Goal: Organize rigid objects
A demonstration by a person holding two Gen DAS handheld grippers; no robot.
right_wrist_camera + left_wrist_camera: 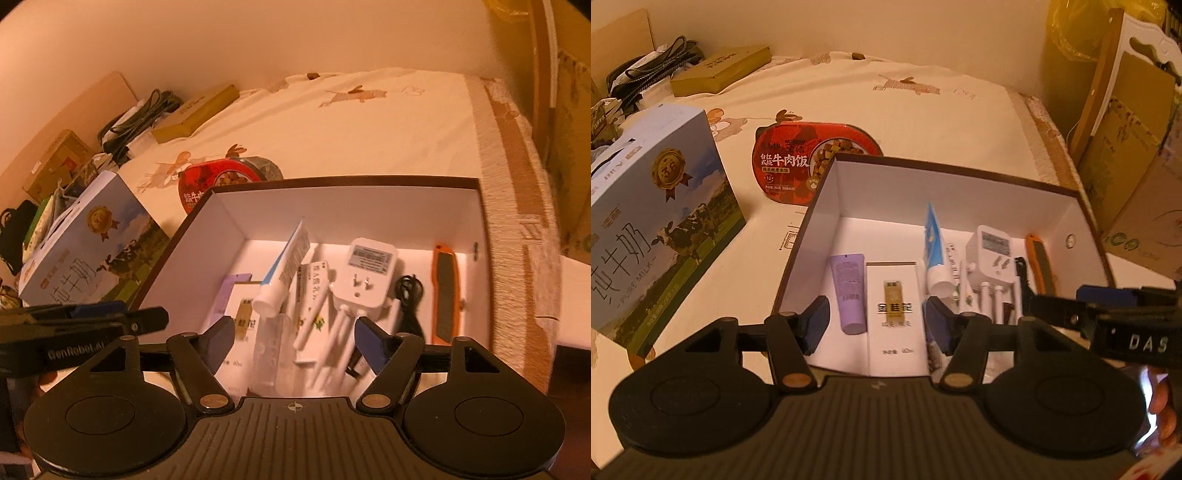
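I see dim, warm amber light throughout; fisheye bending toward every edge, dark corners at 5 and 7 o'clock, and motion blur smearing the right wrist view.

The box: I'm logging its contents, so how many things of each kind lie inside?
In the box:
Tubes: 3, purple, blue-and-white, white
Cartons: 1
Plug adapters: 1
Orange knives: 1
Black cords: 1
Total: 7, counting only what shows clearly.
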